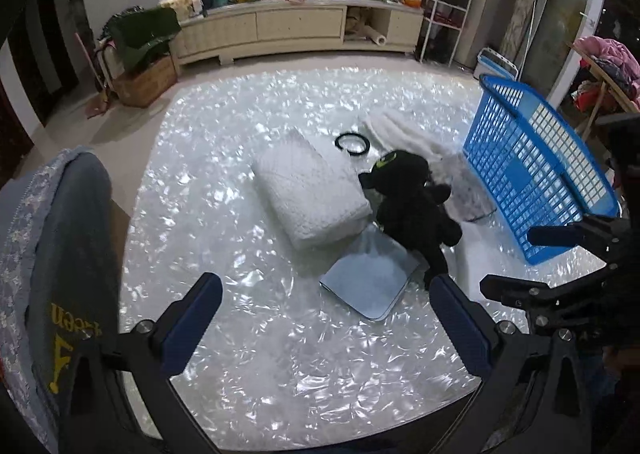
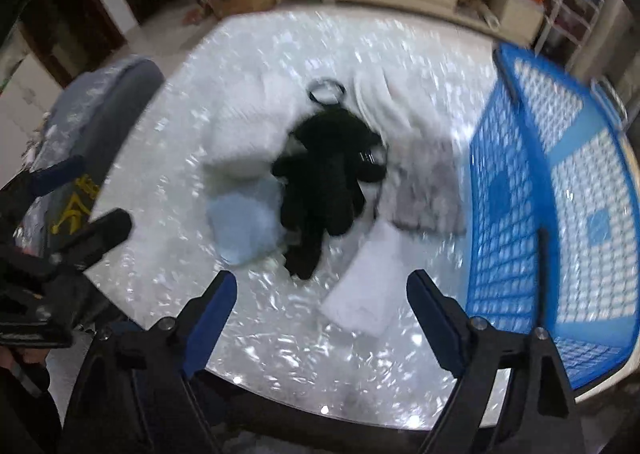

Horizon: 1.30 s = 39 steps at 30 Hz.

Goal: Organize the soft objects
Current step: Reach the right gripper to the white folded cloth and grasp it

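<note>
Both sets of jaws are found spread wide and empty. The left gripper (image 1: 326,320) is held above the near part of the glossy white pearl-patterned round table (image 1: 248,366), and the right gripper (image 2: 322,320) is held likewise over the same surface; nothing is gripped by either. In the left wrist view the right gripper (image 1: 508,262) is seen close beside the left one, also spread open.

Just ahead of the left jaws a flat pale-blue folded cloth (image 1: 370,278) is laid on the table, partly overlapped by a black plush toy with a yellow-green eye (image 1: 412,202). Against the toy's far left side a thick white quilted folded pad (image 1: 310,196) is rested. Behind the toy a thin black ring (image 1: 351,143) and a white fluffy blanket (image 1: 412,132) are noted, with a grey mottled soft piece (image 2: 430,190) to its right. A small white folded cloth (image 2: 366,286) is seen nearest the right jaws.

A blue plastic lattice basket (image 1: 536,174) is stood at the table's right edge, empty as far as can be seen; it is judged to be the intended receptacle, placed within reach of the right hand. A grey fabric-covered chair back with yellow lettering (image 1: 68,254) is positioned at the left. No item is judged sorted yet. The right view is blurred.
</note>
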{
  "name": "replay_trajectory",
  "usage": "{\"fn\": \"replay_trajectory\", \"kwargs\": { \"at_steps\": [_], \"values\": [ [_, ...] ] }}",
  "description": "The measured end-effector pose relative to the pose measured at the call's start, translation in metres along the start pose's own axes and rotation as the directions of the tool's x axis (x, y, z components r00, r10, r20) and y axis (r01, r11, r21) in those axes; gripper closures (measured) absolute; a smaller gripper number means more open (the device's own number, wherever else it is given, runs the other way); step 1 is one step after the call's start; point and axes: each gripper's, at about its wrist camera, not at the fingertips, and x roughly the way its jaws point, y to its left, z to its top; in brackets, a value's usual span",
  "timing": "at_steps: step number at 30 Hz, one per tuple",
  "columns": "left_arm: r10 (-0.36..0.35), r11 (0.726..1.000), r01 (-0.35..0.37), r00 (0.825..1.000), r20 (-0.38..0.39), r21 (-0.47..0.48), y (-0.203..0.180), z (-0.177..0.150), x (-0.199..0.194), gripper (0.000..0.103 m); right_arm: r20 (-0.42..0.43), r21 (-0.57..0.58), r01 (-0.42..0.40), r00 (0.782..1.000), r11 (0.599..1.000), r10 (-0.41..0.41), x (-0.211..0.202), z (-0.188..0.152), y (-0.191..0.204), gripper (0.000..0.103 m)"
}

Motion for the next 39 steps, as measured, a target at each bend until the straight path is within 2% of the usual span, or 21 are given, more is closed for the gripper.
{"fn": "replay_trajectory", "kwargs": {
  "at_steps": [8, 15, 19, 22, 26, 31, 39],
  "values": [
    [-0.052, 0.998, 0.054, 0.997, -0.059, 0.028, 0.001, -0.005, 0.042, 0.0, -0.103, 0.158, 0.079, 0.993, 0.984, -0.063, 0.043, -0.004, -0.033, 0.016],
    [-0.056, 0.994, 0.064, 0.994, -0.09, 0.086, -0.005, -0.007, 0.066, 0.0, -0.152, 0.163, 0.143, 0.981, 0.976, -0.118, 0.07, -0.001, -0.043, 0.02],
    [-0.052, 0.993, 0.062, 0.994, -0.097, 0.102, -0.006, -0.008, 0.072, 0.0, -0.173, 0.174, 0.168, 0.975, 0.97, -0.138, 0.086, -0.005, -0.052, 0.03],
    [-0.057, 0.994, 0.066, 0.994, -0.098, 0.092, -0.005, -0.008, 0.073, 0.0, -0.167, 0.192, 0.162, 0.977, 0.968, -0.131, 0.091, -0.006, -0.054, 0.034],
    [-0.059, 0.995, 0.066, 0.994, -0.093, 0.079, -0.003, -0.009, 0.07, 0.0, -0.149, 0.171, 0.149, 0.981, 0.974, -0.124, 0.089, -0.002, -0.047, 0.052],
    [-0.066, 0.996, 0.07, 0.995, -0.077, 0.048, -0.002, -0.01, 0.055, 0.0, -0.131, 0.152, 0.127, 0.986, 0.98, -0.107, 0.083, -0.016, -0.045, 0.056],
    [-0.071, 0.997, 0.072, 0.996, -0.055, 0.011, -0.017, 0.002, 0.034, 0.0, -0.031, 0.08, 0.127, 0.992, 0.989, -0.125, 0.026, -0.036, -0.043, 0.056]
  ]
}}
